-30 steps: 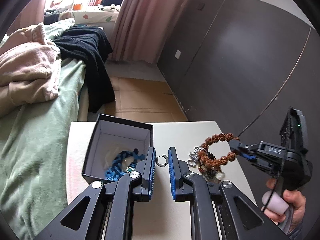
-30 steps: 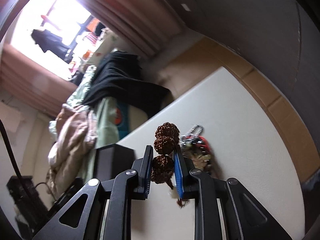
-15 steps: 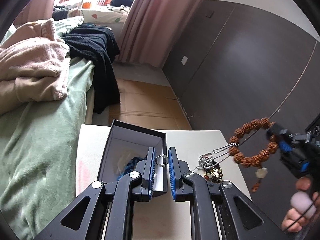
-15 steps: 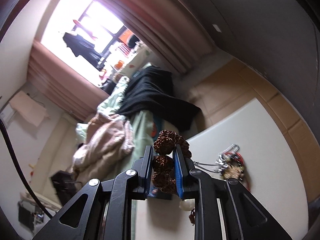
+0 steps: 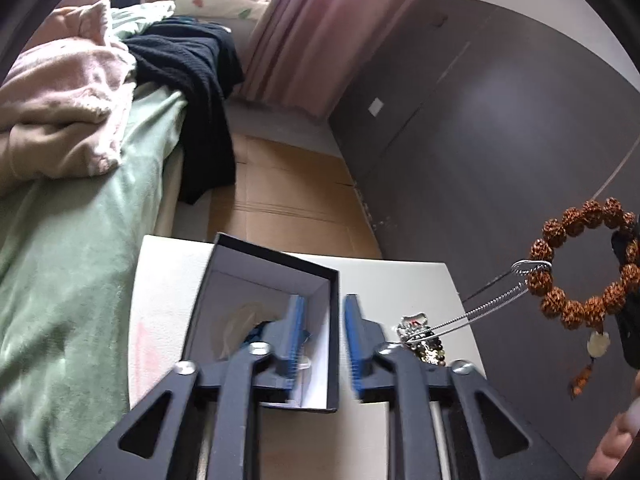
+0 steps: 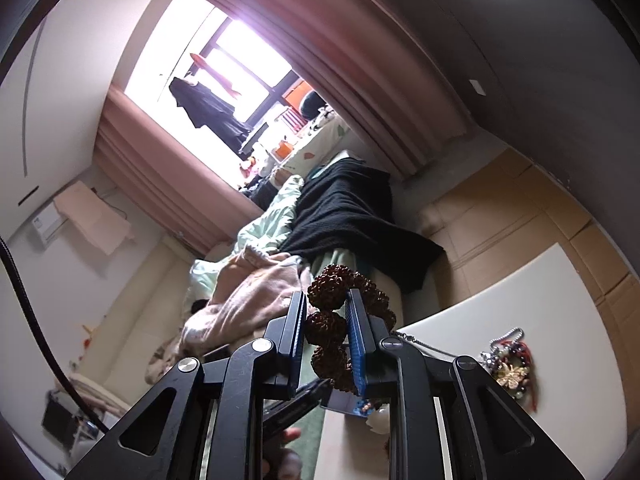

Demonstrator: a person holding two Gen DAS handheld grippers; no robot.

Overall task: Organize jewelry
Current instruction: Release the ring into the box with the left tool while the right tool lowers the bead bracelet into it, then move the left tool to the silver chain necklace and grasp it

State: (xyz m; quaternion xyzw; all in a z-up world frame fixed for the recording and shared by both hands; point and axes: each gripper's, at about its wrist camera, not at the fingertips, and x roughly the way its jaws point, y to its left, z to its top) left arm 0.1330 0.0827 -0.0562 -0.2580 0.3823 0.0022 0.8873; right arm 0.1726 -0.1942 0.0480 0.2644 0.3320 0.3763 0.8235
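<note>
My right gripper (image 6: 326, 320) is shut on a brown beaded bracelet (image 6: 330, 322) and holds it high above the table; the bracelet also shows at the right edge of the left wrist view (image 5: 580, 270). A silver chain (image 5: 480, 310) snagged on it runs down to the jewelry pile (image 5: 424, 340) on the white table (image 5: 400, 284). My left gripper (image 5: 322, 324) is open over the right wall of the open black box (image 5: 276, 264), with blue jewelry inside. No ring shows between its fingers.
A bed with green sheet (image 5: 72, 260), pink blanket and black garment lies left of the table. A dark wardrobe wall (image 5: 500, 140) stands to the right. Cardboard covers the floor (image 5: 288, 200) behind the table. The pile also shows in the right wrist view (image 6: 508, 368).
My right gripper rose further with the bracelet, pulling the chain taut. My left gripper carried the small ring over the box, then opened; the ring is gone from between its fingers.
</note>
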